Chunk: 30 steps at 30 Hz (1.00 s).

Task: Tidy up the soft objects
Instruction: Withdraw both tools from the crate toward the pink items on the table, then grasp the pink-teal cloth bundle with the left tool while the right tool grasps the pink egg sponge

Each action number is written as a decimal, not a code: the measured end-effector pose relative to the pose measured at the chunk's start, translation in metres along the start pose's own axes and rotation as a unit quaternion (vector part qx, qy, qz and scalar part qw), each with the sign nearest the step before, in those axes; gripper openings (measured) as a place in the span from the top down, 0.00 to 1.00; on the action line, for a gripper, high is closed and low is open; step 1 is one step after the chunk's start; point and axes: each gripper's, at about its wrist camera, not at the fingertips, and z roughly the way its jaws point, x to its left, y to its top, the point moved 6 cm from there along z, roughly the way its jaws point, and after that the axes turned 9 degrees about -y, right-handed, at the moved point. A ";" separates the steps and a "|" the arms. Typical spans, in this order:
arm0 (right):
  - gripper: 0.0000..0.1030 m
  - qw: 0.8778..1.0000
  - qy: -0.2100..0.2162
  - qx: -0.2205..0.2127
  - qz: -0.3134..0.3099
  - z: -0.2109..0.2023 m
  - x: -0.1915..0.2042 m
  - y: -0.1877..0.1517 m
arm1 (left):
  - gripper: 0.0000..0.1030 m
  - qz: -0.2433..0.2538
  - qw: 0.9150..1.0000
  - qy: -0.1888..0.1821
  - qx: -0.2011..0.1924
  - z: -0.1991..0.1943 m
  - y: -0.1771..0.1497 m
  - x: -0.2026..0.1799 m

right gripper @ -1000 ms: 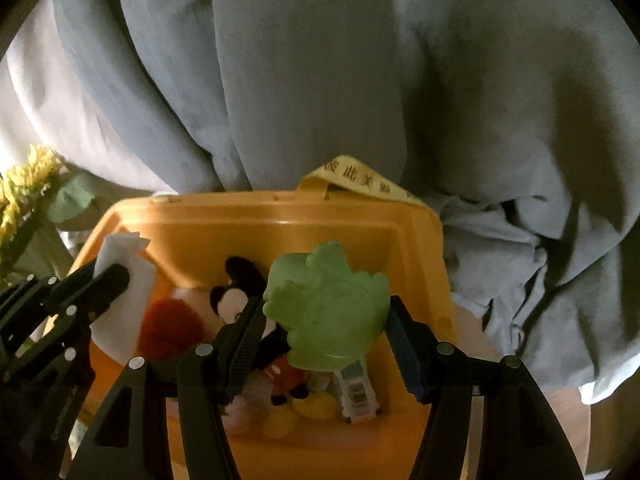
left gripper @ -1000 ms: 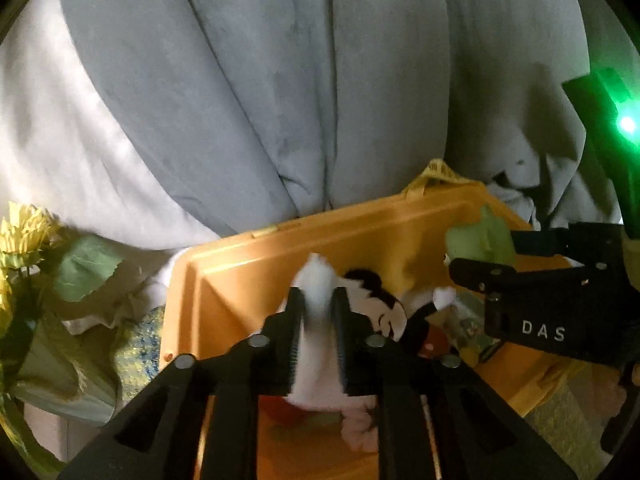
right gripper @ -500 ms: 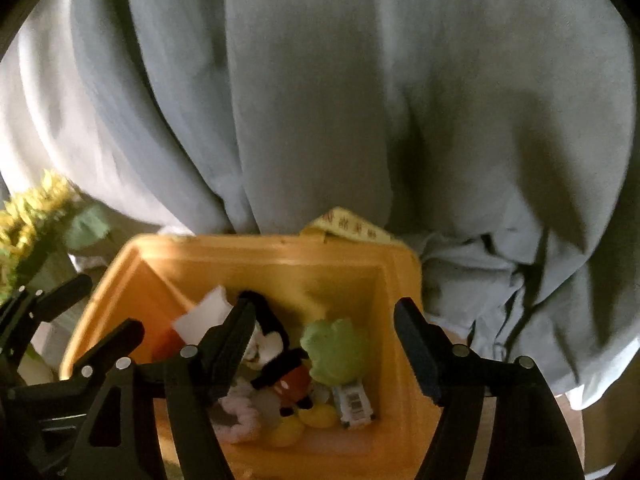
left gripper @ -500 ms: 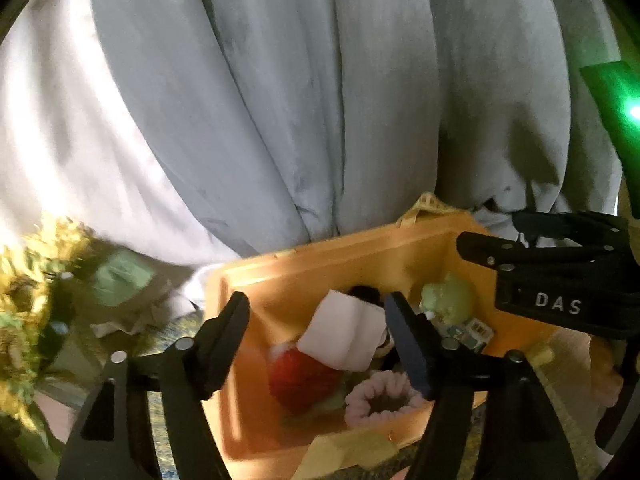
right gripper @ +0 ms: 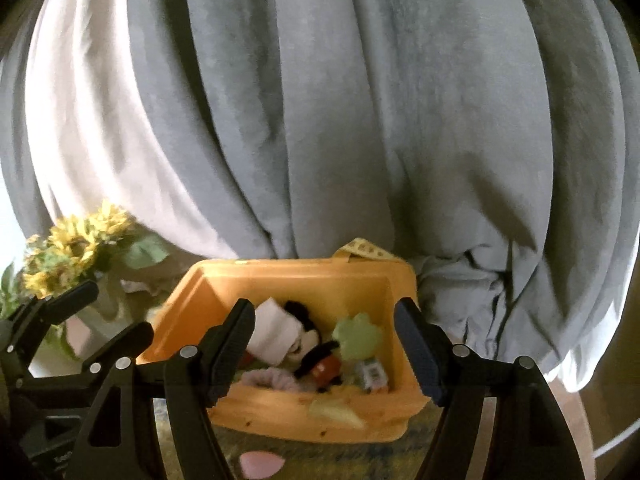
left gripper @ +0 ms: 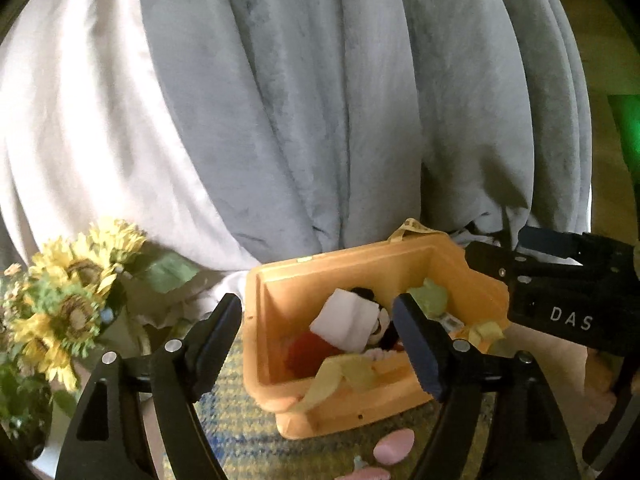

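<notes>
Nearest are the two grippers, both held above a patterned mat. The left gripper [left gripper: 320, 336] has its fingers spread wide with nothing between them, and the right gripper [right gripper: 326, 340] is spread the same way, also empty. Seen from the left wrist, the right gripper [left gripper: 560, 304] hangs over the right corner of the bin; from the right wrist, the left gripper [right gripper: 72, 336] shows at the left edge.

On the mat [left gripper: 240, 420] just in front of the bin lies a pink piece [left gripper: 394, 445], too blurred to name.

Beyond that stands the orange bin [right gripper: 280, 284], open at the top, with the soft things inside. A white cloth [right gripper: 274, 338] leans at the left, partly over a mouse plush [right gripper: 316, 356] with black ears and red shorts. A red ball [left gripper: 306, 354] sits low at the left, below the cloth. A pale green leaf toy [right gripper: 358, 336] rests at the right, and a small white toy [right gripper: 374, 376] lies just below it. A fuzzy pink ring [right gripper: 266, 379] lies against the near wall. A yellow strap [right gripper: 366, 249] sticks up from the far rim.

Left of the bin are sunflowers [left gripper: 76, 276].

Behind everything hangs a grey curtain [right gripper: 340, 120], with a white curtain [left gripper: 72, 128] at the left.
</notes>
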 end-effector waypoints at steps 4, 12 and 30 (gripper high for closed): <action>0.29 1.000 0.006 0.006 -0.002 -0.007 0.003 -0.015 | 0.25 -0.005 1.000 0.015 0.001 -0.013 -0.015 0.001; 0.29 0.999 0.026 0.035 -0.007 -0.010 0.013 -0.053 | 0.25 -0.013 0.999 0.022 0.029 -0.025 -0.049 0.000; 0.29 0.989 0.066 0.118 -0.066 0.004 0.036 -0.127 | 0.25 -0.018 0.992 0.005 0.122 -0.011 -0.137 -0.022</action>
